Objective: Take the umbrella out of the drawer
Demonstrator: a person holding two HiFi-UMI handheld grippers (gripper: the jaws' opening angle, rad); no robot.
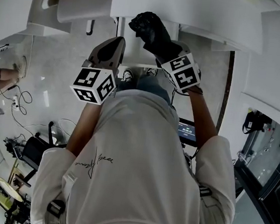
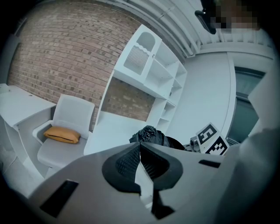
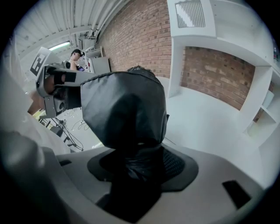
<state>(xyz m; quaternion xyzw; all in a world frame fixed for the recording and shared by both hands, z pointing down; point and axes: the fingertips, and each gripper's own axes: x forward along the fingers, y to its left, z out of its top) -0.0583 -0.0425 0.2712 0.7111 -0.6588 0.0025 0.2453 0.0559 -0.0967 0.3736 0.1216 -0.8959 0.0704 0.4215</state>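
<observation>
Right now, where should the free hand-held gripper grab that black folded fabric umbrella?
Probably the bunched free end of the black folded fabric umbrella, approached from the left: the right hand-held gripper clamps its near end, and the left hand-held gripper, shut, sits on that side.

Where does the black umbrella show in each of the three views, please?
Head view: the umbrella is at top centre, over the desk edge.
Left gripper view: mid-frame, just beyond the left gripper, whose jaws are together and empty.
Right gripper view: it fills the centre, clamped in the right gripper.
Shared landmark: the white desk behind it.
</observation>
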